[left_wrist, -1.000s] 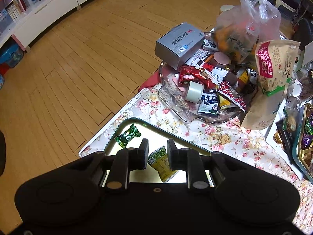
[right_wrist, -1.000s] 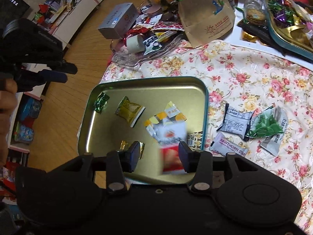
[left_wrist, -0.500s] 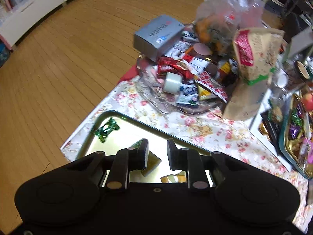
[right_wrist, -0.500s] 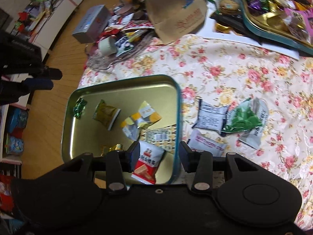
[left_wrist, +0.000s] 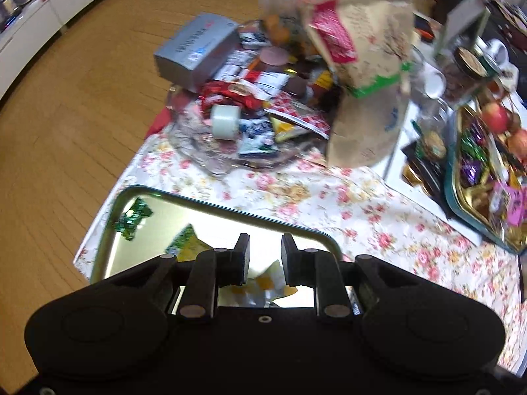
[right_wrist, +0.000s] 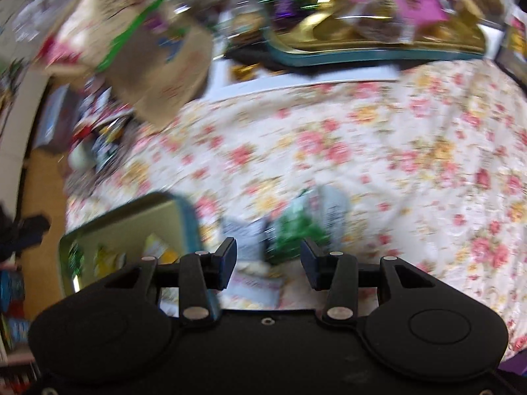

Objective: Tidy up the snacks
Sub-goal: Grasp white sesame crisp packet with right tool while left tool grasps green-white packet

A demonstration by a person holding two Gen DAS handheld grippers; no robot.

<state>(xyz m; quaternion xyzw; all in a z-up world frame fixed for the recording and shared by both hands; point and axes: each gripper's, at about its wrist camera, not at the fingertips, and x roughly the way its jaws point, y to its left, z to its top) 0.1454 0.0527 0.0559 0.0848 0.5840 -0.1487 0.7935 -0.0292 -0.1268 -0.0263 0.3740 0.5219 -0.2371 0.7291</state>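
Right wrist view: right gripper (right_wrist: pixel 268 255), jaws parted and empty, was poised above loose packets (right_wrist: pixel 296 227) lying beside the tin tray (right_wrist: pixel 189 210), apparently for collection. Left gripper (left_wrist: pixel 263 255), likewise unclenched, was held over tray-sorted snacks (left_wrist: pixel 133 219).

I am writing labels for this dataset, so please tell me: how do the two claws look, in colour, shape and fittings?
Both look alike. The left claw and the right claw are matte black. Each has two flat, blocky fingers on short link bars with round silver pivot pins. Behind them is a wide black body with a raised round disc on each side and a small screw hole in the middle. No cables, markings or sleeves show.
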